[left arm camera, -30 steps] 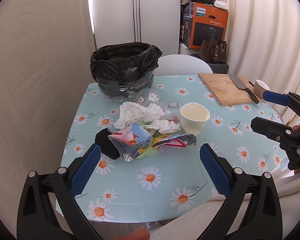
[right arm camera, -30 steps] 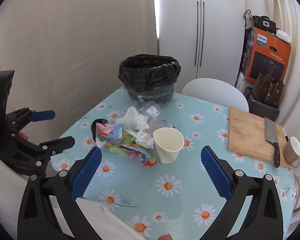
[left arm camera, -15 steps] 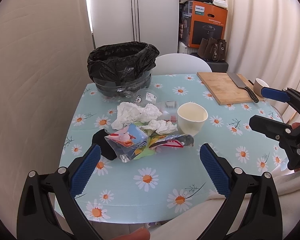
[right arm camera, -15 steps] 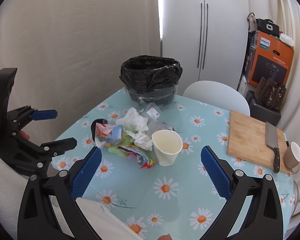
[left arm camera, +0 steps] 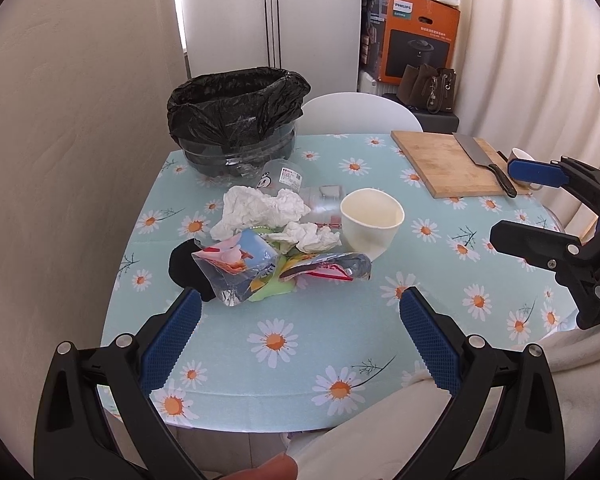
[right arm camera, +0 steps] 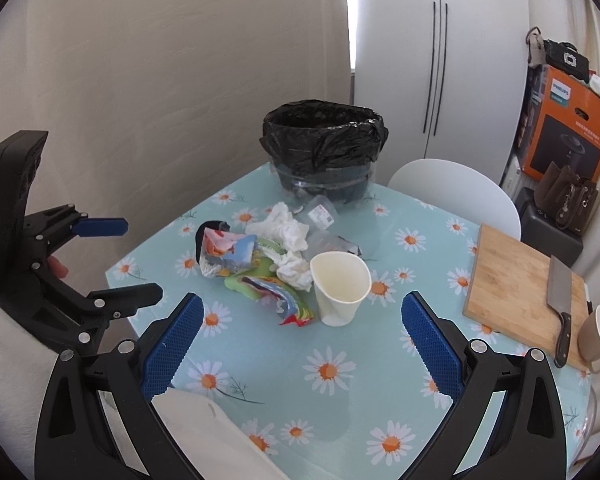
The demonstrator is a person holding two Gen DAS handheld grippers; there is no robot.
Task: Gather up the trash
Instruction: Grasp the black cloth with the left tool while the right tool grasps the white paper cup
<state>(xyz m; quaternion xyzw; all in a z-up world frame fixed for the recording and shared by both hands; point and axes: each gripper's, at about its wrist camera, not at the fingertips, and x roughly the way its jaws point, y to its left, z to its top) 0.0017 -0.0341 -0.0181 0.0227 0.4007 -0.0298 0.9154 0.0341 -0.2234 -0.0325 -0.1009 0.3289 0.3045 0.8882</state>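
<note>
A pile of trash lies mid-table: crumpled white tissues [left arm camera: 260,210] [right arm camera: 280,228], colourful snack wrappers [left arm camera: 240,264] [right arm camera: 228,256], a clear plastic cup [left arm camera: 284,176] on its side and a white paper cup [left arm camera: 370,222] [right arm camera: 340,284]. Behind it stands a bin with a black bag [left arm camera: 236,120] [right arm camera: 324,148]. My left gripper [left arm camera: 300,320] [right arm camera: 120,256] is open and empty, over the near table edge short of the pile. My right gripper [right arm camera: 300,320] [left arm camera: 520,204] is open and empty, near the paper cup's right front.
A wooden cutting board [left arm camera: 452,164] [right arm camera: 516,288] with a cleaver [right arm camera: 560,304] lies at the right, a beige mug [right arm camera: 598,332] beside it. A white chair [right arm camera: 456,192] stands behind the daisy tablecloth [left arm camera: 324,344]. An orange box [left arm camera: 416,36] is at the back.
Both grippers have drifted slightly closer to the table and pile; the view has shifted a little. Both stay open and empty. Nothing on the table has moved.
</note>
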